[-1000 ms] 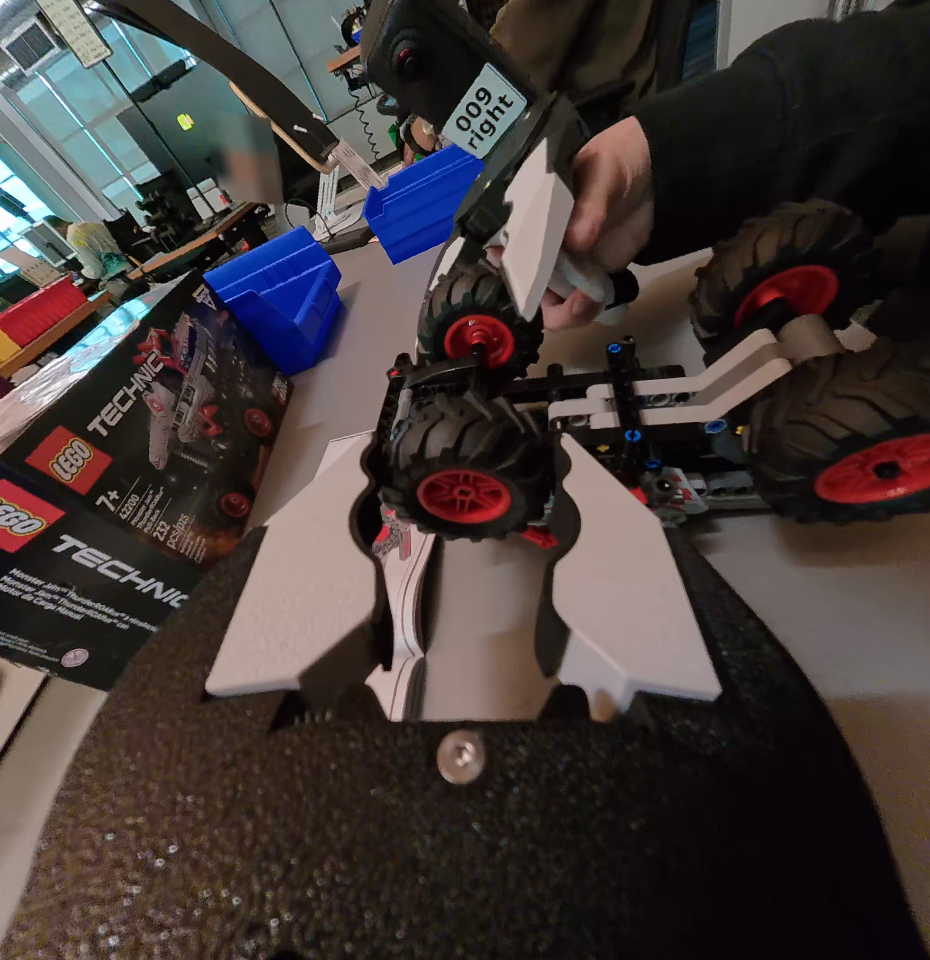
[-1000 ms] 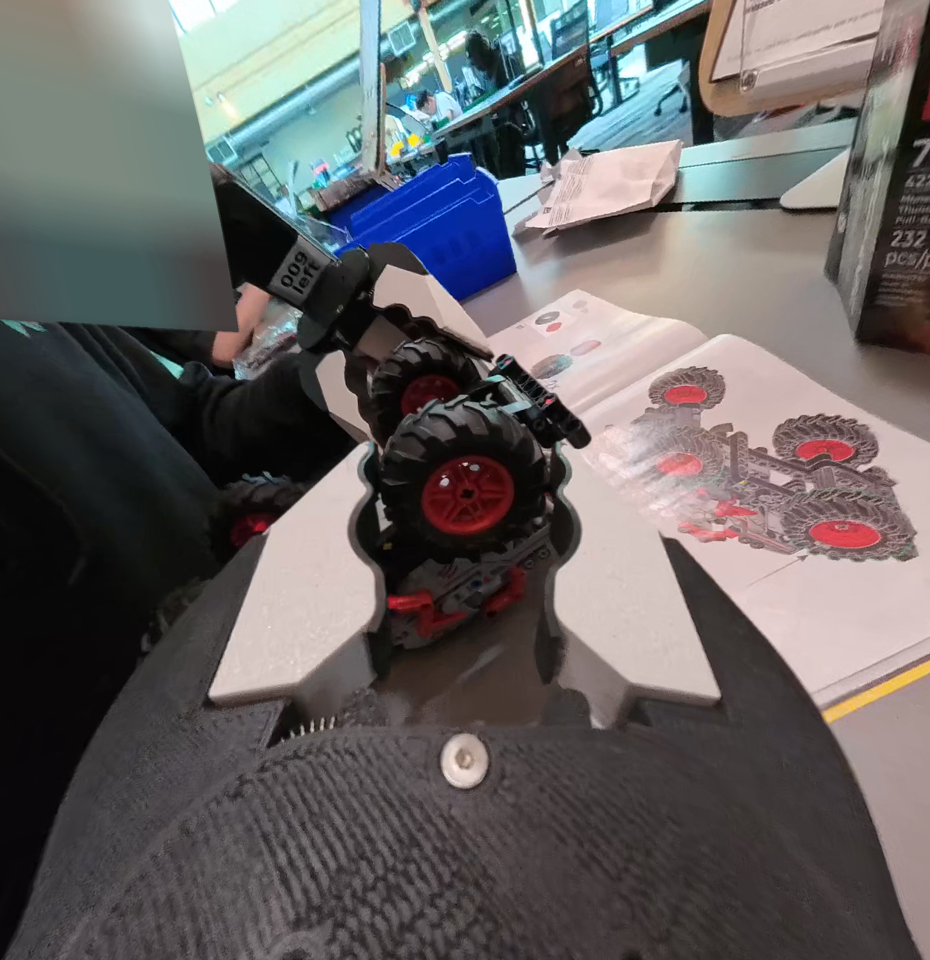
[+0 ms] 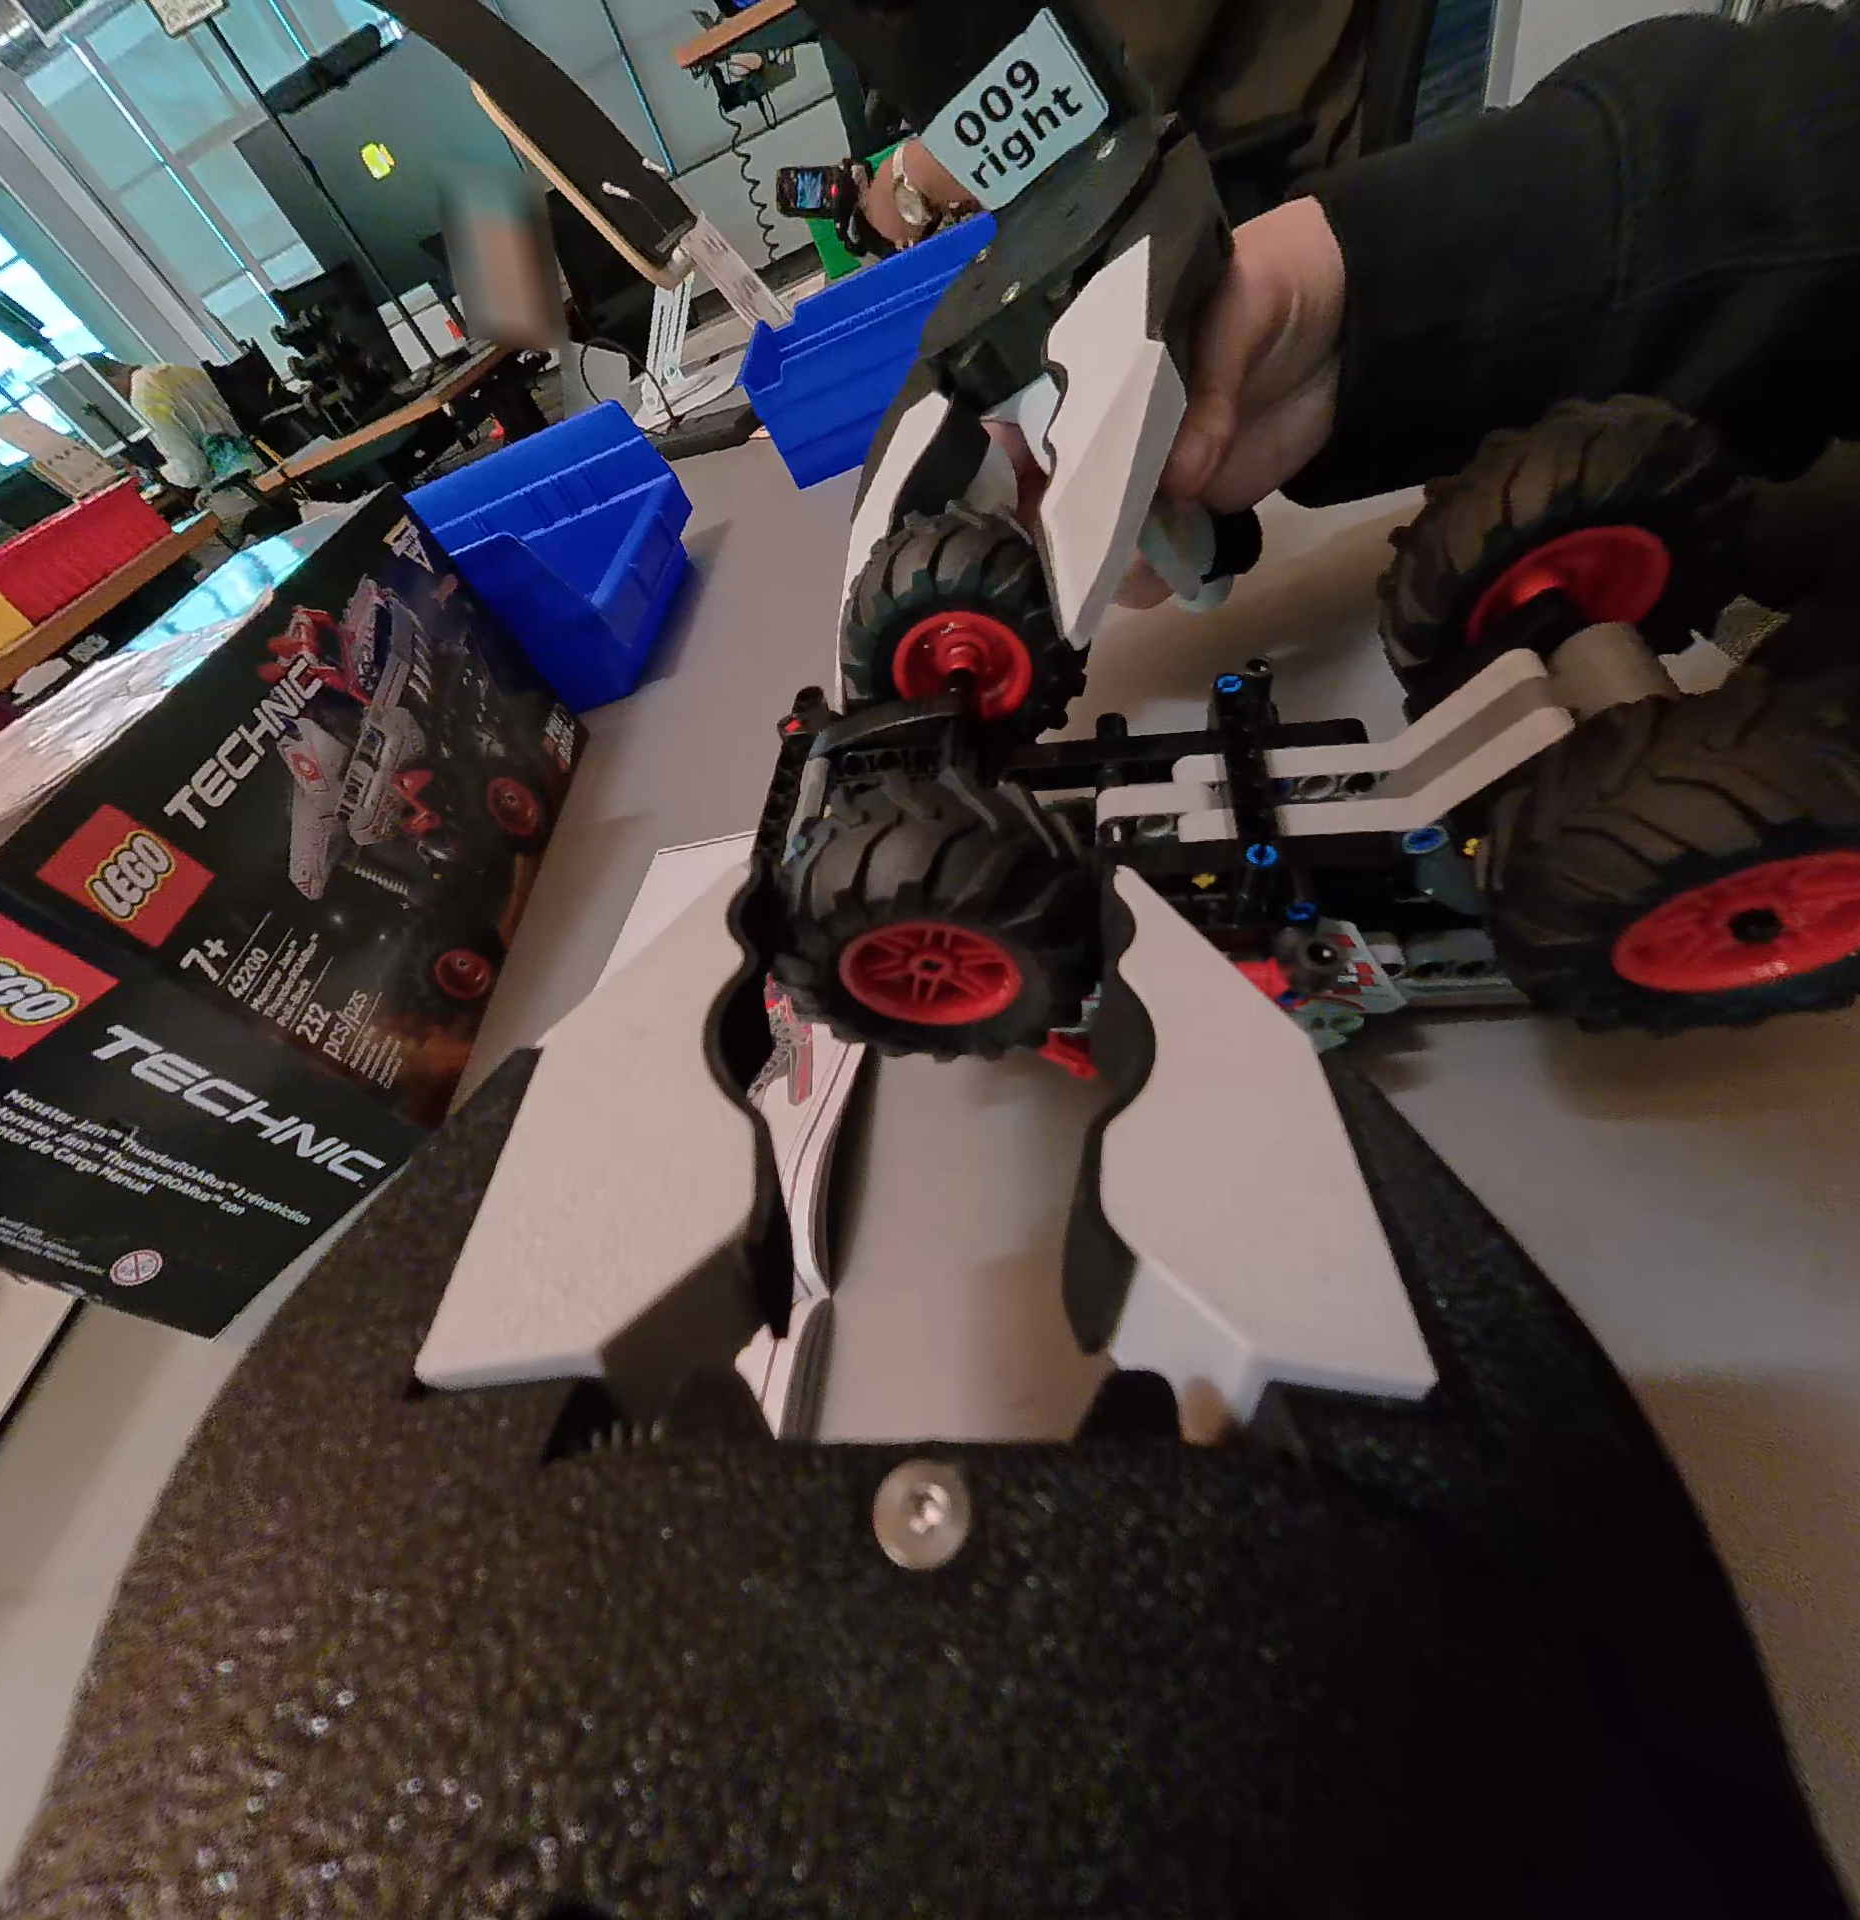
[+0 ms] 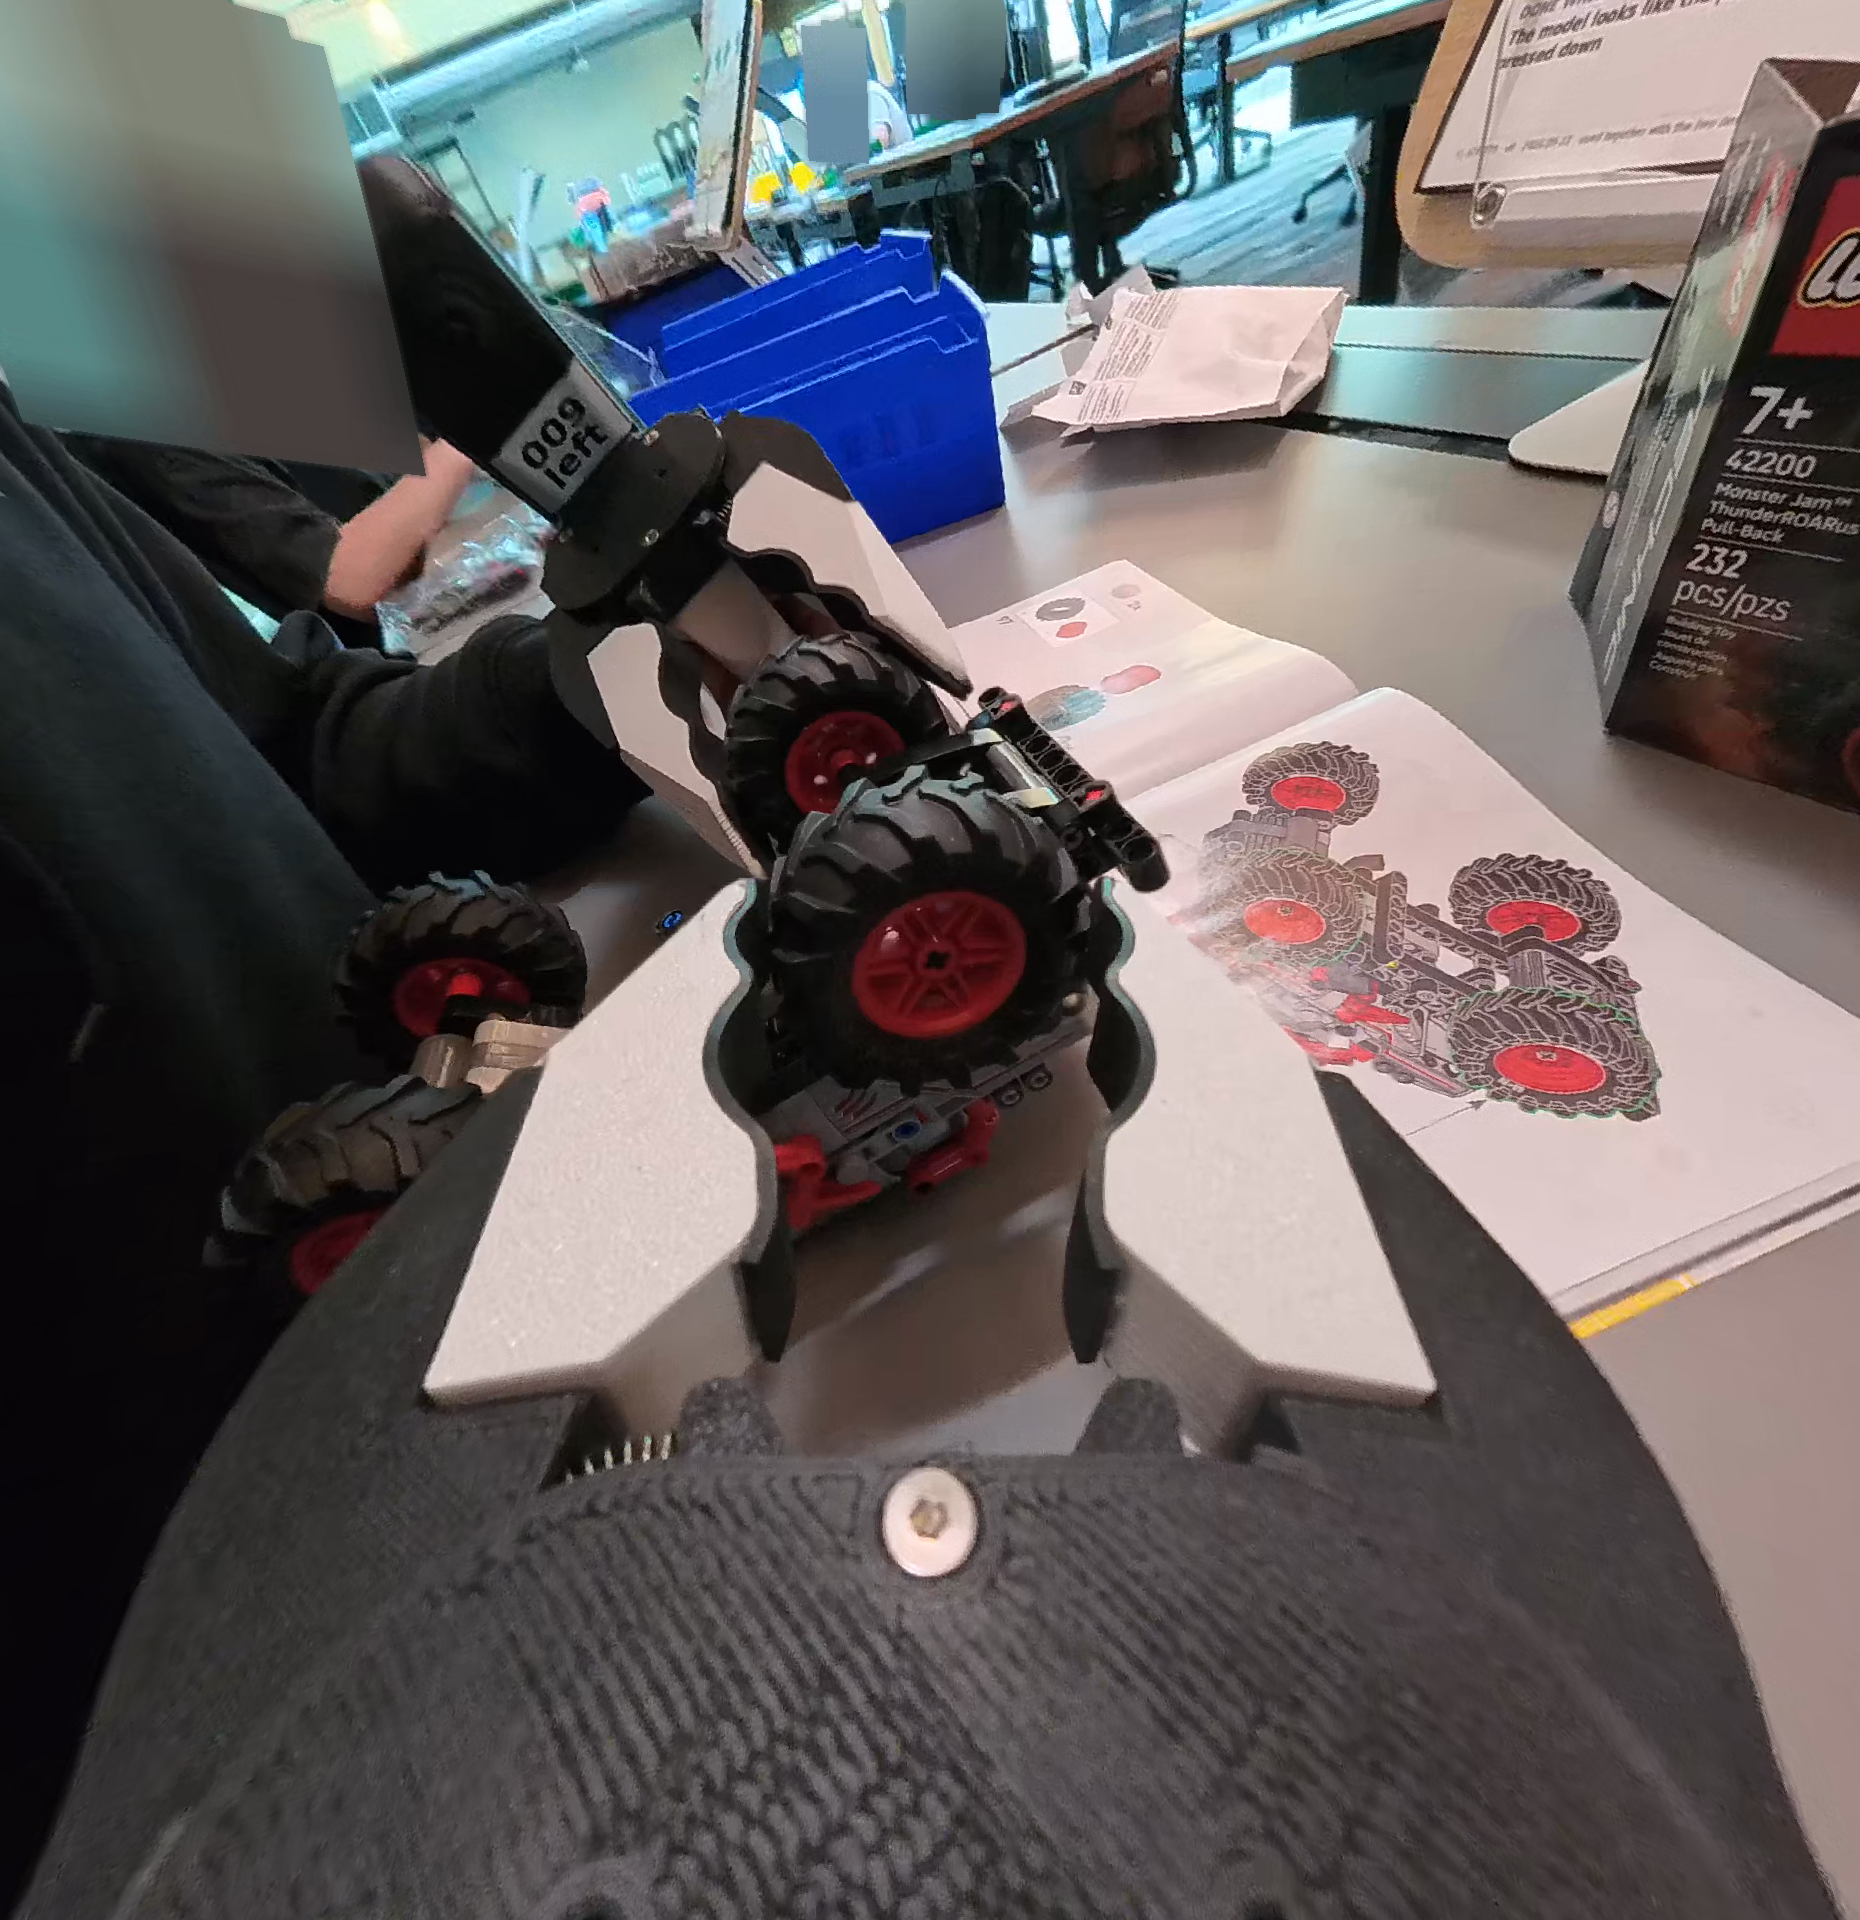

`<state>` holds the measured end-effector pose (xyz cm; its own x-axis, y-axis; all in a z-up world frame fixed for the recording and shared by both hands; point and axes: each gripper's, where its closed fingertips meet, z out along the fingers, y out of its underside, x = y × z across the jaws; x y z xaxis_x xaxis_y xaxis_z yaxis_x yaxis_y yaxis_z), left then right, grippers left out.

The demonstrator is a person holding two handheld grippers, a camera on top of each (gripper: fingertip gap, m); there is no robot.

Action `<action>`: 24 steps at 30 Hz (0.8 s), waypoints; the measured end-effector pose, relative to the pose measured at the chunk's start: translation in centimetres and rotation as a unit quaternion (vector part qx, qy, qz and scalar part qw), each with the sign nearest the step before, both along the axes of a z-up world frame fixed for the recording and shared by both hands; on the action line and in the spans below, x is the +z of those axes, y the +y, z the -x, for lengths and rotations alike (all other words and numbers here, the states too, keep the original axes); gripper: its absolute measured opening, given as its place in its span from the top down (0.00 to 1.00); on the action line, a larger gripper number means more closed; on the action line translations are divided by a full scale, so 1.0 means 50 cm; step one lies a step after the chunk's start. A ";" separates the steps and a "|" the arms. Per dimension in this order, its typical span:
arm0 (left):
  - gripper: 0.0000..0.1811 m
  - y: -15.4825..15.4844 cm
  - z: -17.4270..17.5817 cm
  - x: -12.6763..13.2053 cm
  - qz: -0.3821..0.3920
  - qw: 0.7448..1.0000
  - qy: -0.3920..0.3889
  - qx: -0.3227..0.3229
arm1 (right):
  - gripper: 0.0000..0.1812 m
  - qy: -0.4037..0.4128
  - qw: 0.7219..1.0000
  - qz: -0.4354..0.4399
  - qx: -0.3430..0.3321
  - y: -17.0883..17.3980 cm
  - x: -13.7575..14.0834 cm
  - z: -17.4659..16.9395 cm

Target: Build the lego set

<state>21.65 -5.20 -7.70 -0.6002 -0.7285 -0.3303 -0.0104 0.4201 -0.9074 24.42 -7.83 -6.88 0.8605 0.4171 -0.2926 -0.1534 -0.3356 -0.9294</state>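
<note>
Left wrist view showed the table (image 3: pixel 1632 1195) carrying everything, and on it the box (image 3: pixel 230 935) stood at the left, probably kept close so its picture could serve as a guide. Behind it sat two blue bins (image 3: pixel 573 540), set back from the work, apparently for loose parts. The truck (image 3: pixel 1269 831), the task's thing, lay near the middle of the table as a bare black chassis with four black tyres on red hubs and no bodywork, so the build looked well short of done. It was held from both sides at one axle, which I judge was meant to steady it while the wheels were seated. The left gripper (image 3: pixel 931 966) had its jaws closed around the near wheel (image 3: pixel 931 966), the tyre filling the gap between them. The right gripper (image 3: pixel 967 582), held in a hand (image 3: pixel 1258 364), came down from above with its jaws around the far wheel (image 3: pixel 957 655) on the same axle. In the right wrist view that gripper (image 4: pixel 931 977) clasped the tyre the same way, with the truck's end tipped up off the table. The manual (image 4: pixel 1425 987) lay open just beside the truck, at a page drawn with the four-wheeled chassis, likely so the step could be checked at a glance. A white paper bag (image 4: pixel 1196 353) lay farther back, out of the way.
</note>
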 end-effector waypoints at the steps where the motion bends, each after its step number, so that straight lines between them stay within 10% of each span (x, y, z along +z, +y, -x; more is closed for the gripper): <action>1: 0.67 -0.001 0.001 0.001 0.000 1.000 -0.004 -0.002 | 0.66 0.009 1.000 -0.002 0.001 -0.001 0.002 0.001; 10: 0.66 0.002 0.007 0.001 0.004 1.000 -0.014 -0.014 | 0.62 -0.073 0.996 0.005 -0.056 -0.036 0.020 -0.003; 24: 0.68 -0.019 0.046 0.031 0.001 1.000 0.012 -0.024 | 0.62 0.127 0.976 0.162 -0.072 -0.033 -0.084 0.067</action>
<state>19.34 -6.13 -6.16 -0.6428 -0.6988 -0.3140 -0.0127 0.4195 -0.9077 21.05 -9.48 -11.09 0.7859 0.1474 -0.6005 -0.4323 -0.5634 -0.7040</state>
